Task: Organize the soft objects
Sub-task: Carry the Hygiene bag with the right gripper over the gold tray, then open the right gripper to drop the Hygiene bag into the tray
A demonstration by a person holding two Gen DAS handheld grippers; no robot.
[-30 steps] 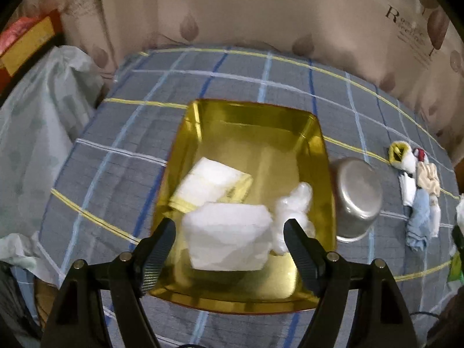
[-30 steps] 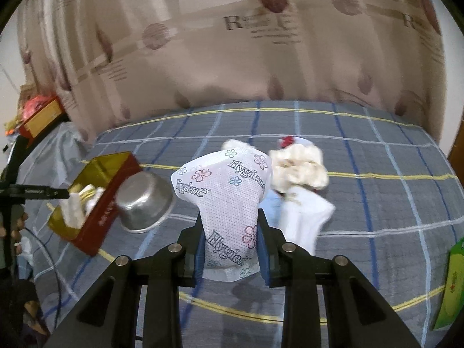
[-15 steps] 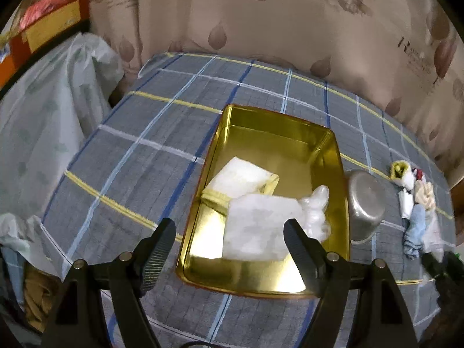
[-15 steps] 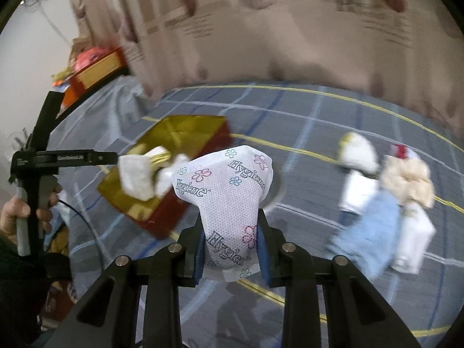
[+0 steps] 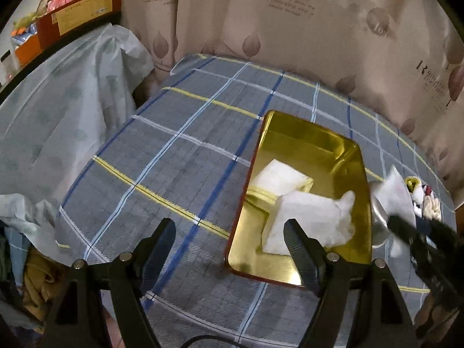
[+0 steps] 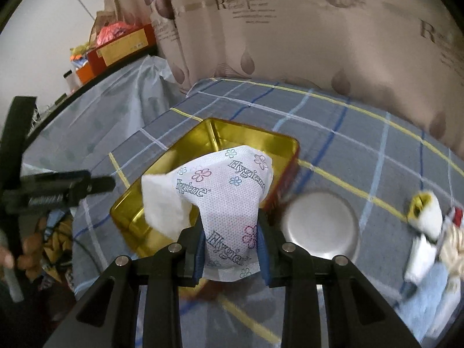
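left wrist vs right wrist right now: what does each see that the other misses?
Left wrist only: the open left gripper from behind, and the folded white cloths on the tray floor.

Right wrist only: the printed Hygiene pack clamped in the right gripper, its print readable, and the steel bowl unobstructed.

Both: gold tray, plaid cloth, the pile of soft items.

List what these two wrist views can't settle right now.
- Right wrist: the Hygiene tissue pack covers most of the gold tin's floor, so its contents are hidden.
- Right wrist: the soft pile is motion-blurred and partly cut by the edge.
- Left wrist: the steel bowl sits behind the right gripper.
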